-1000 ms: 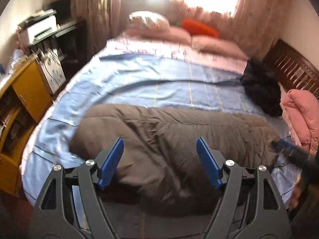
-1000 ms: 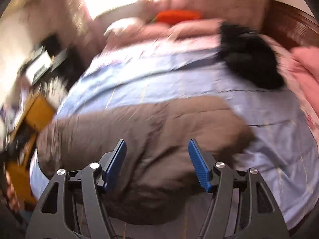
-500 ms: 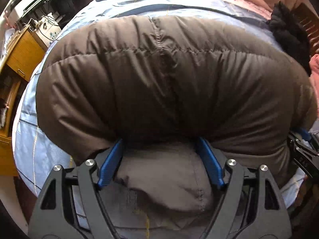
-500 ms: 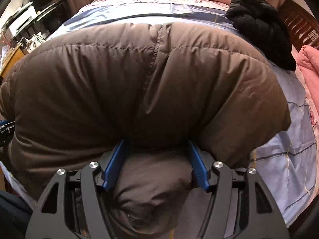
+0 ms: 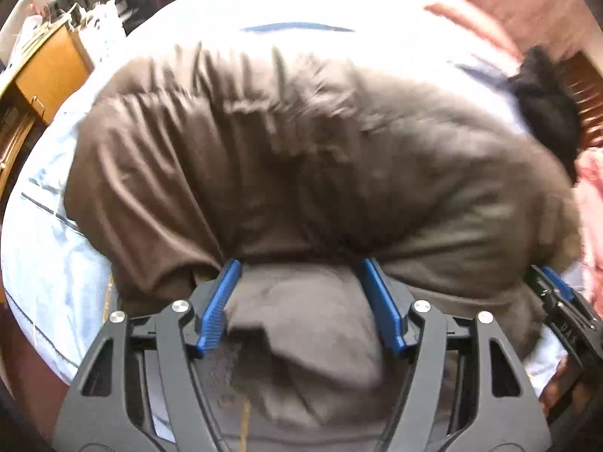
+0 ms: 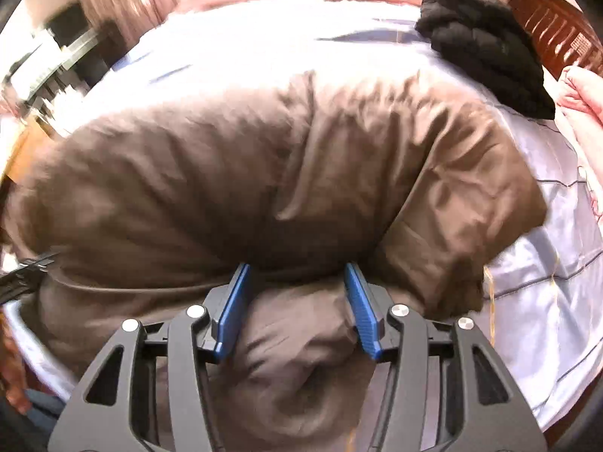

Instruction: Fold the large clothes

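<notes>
On the bed with the pale blue checked sheet, a big brown puffer jacket lies in a puffy heap across the near side, close to the edge.

Both grippers come at it from above, tipped steeply down toward the mattress. Left gripper has a fold of the jacket bunched between its blue pads, and its jaws are closing. The fabric fills the gap and touches both pads, so it reads as a pinch on the jacket. Right gripper is doing the same thing further along the same near edge: jaws closing, with a wad of brown fabric squeezed between its blue pads.

From the left wrist view you can catch the right gripper's black body at the far right edge, with some white lettering on it, too blurry to read.

Other stuff: a black garment well apart at the far right of the bed, a pink quilt beside it, a wooden headboard, and an orange-brown wooden cabinet off the left side.
</notes>
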`<move>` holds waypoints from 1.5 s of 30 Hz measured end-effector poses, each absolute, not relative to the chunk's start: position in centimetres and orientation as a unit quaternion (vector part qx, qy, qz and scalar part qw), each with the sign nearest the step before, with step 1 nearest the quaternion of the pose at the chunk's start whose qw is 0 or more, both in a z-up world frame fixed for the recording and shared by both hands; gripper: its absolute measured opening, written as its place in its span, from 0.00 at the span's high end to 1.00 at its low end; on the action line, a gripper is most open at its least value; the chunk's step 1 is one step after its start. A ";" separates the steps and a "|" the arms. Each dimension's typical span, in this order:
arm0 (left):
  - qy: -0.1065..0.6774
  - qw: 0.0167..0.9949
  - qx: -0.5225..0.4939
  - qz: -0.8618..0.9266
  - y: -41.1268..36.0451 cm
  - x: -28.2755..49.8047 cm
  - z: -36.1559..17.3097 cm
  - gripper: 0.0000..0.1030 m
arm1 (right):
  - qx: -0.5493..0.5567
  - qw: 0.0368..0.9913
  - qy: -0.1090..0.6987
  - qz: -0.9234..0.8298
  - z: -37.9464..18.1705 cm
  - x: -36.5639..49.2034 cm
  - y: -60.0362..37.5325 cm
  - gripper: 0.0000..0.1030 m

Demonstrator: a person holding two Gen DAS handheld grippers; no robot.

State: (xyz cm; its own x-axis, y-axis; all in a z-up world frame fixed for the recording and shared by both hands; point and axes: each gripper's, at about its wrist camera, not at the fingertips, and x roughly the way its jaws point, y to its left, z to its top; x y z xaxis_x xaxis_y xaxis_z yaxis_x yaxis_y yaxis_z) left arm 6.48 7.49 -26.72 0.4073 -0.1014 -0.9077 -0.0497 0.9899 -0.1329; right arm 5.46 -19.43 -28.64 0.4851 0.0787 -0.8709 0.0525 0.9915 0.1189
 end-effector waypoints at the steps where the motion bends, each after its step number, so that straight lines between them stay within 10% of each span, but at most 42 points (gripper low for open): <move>1: 0.520 0.852 -0.054 -0.025 7.1 5.5 -25.6 0.34 | 0.060 0.865 0.498 0.021 -27.7 4.7 -19.0 0.48; 20: 0.581 0.811 -0.013 0.070 8.8 8.4 -32.0 0.24 | -0.097 0.863 0.487 0.089 -32.2 2.9 -10.4 0.46; 24: 0.533 0.844 -0.010 0.055 9.1 6.6 -27.3 0.39 | -0.058 0.852 0.509 0.108 -30.2 3.4 -11.6 0.47; 27: 0.438 0.899 -0.009 0.018 8.7 4.1 -22.0 0.18 | 0.010 0.868 0.483 0.116 -26.2 3.3 -14.5 0.47; 30: 0.396 0.918 0.033 0.004 8.0 6.8 -18.5 0.18 | 0.012 0.894 0.440 0.088 -22.9 4.4 -16.7 0.47; 37: 0.490 0.869 -0.056 0.025 12.5 18.9 -22.9 0.46 | 0.104 0.877 0.469 -0.022 -26.3 11.0 -24.9 0.49; 45: 0.567 0.820 -0.060 0.042 14.3 18.2 -30.5 0.45 | 0.145 0.841 0.520 -0.045 -31.0 11.3 -27.6 0.51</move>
State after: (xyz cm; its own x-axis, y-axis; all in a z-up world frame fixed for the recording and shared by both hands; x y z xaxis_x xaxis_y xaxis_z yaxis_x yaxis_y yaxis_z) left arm 18.16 14.32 -30.52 0.3534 0.0017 -0.9355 -0.1377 0.9892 -0.0502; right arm 11.35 -27.56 -30.99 0.4553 0.0754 -0.8871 0.2254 0.9542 0.1967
